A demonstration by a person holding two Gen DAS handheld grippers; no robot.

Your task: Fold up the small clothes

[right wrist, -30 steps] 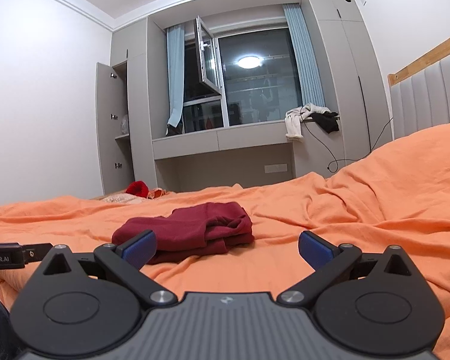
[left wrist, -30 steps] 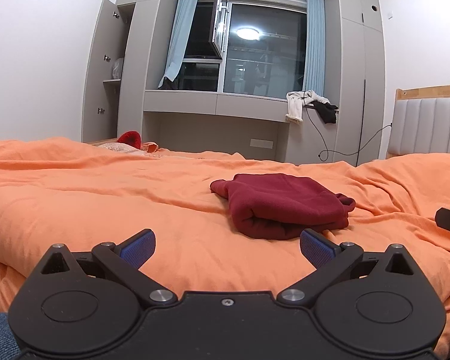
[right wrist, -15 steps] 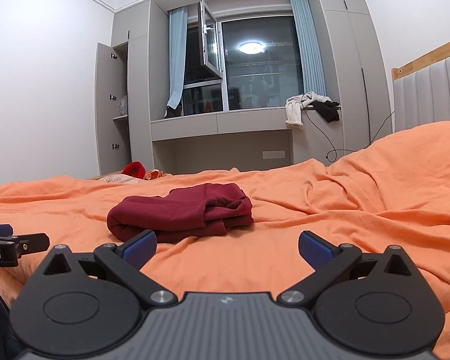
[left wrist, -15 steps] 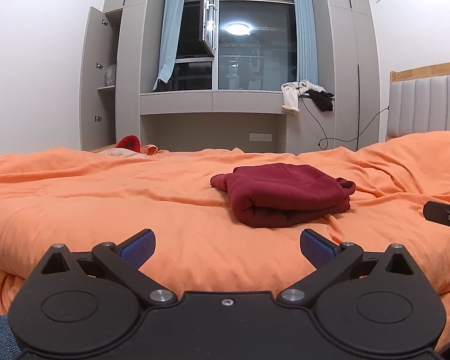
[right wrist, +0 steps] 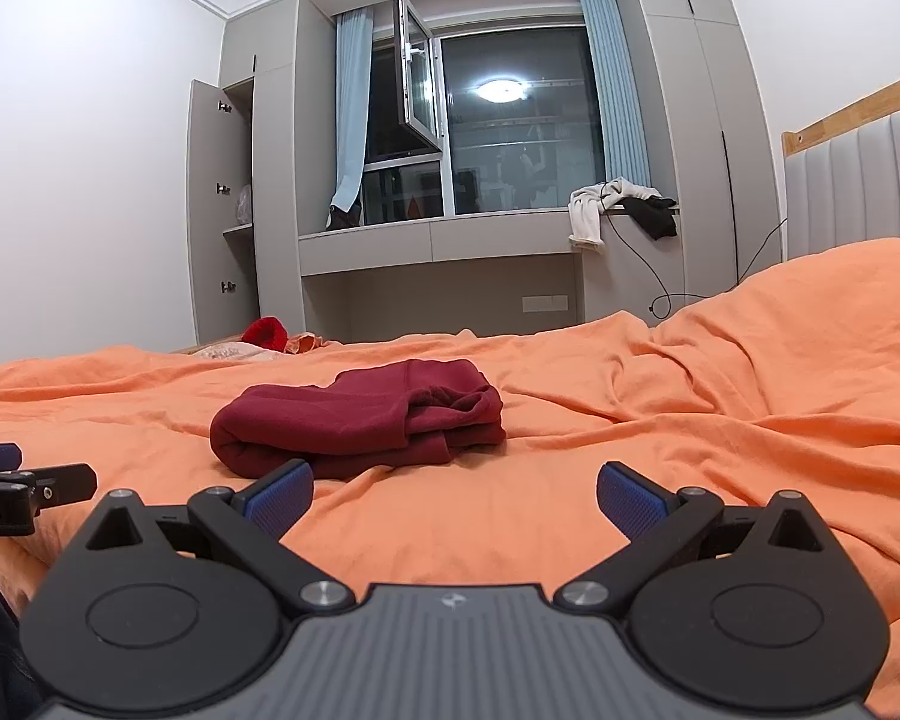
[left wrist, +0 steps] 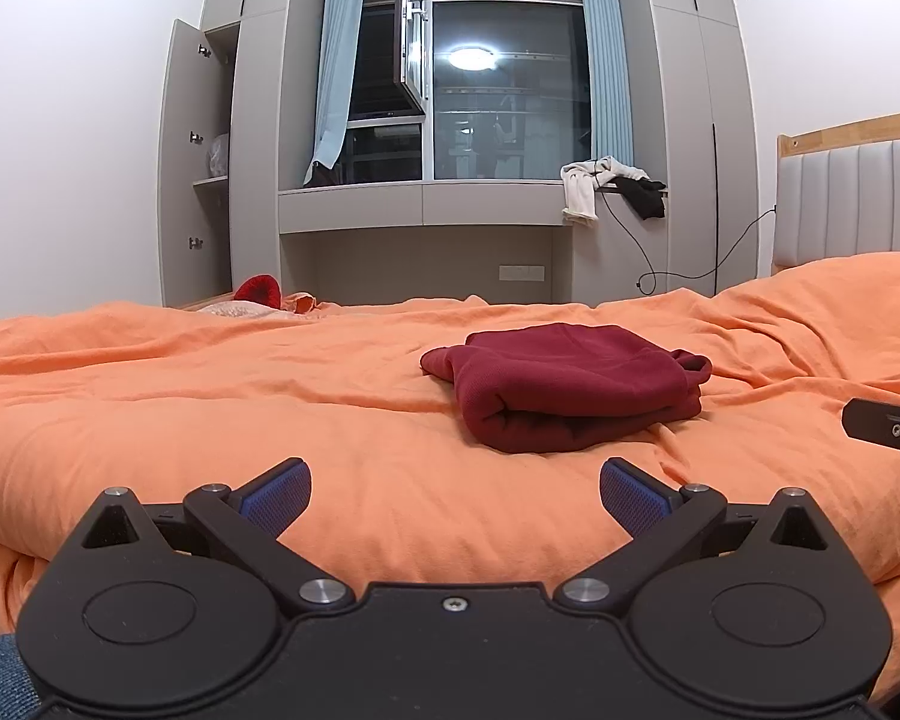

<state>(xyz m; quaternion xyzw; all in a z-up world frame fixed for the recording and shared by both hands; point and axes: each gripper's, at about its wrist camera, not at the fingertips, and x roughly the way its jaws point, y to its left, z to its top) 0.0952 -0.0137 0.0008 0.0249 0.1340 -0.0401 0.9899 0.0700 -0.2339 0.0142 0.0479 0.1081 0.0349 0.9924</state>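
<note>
Dark red garment point(left wrist: 570, 387) lying folded into a compact bundle on the orange bed cover point(left wrist: 210, 396), approx. mid-bed, a bit far from both grippers; in right wrist view same garment point(right wrist: 360, 420) seen with loose layered ends facing right, rolled fold facing near-left.

Left gripper point(left wrist: 455, 489) spread wide, nothing between the blue pads, hanging over near edge of bed, not touching garment; right gripper point(right wrist: 453, 489) also spread wide and empty, just near side of the bundle, left pad overlapping it in the view but contact not sure. Each gripper visible at edge of the other's view.

Judged: fold looks finished or nearly; maybe only tidying left.

Risks: loose ends at right side of bundle could slip open if pushed or grabbed by one layer only; soft wrinkled cover gives under pressure, so pinching low may catch cover together w/ garment and drag it; lifting from one side only could unroll the stack.

Containers: wardrobe point(left wrist: 201, 180) at far left w/ door open, a pale bag-like item on upper shelf, content not clear; window ledge point(left wrist: 420, 204) carrying white and black clothes point(left wrist: 606, 183); red item point(left wrist: 261, 289) at far side of bed.
</note>
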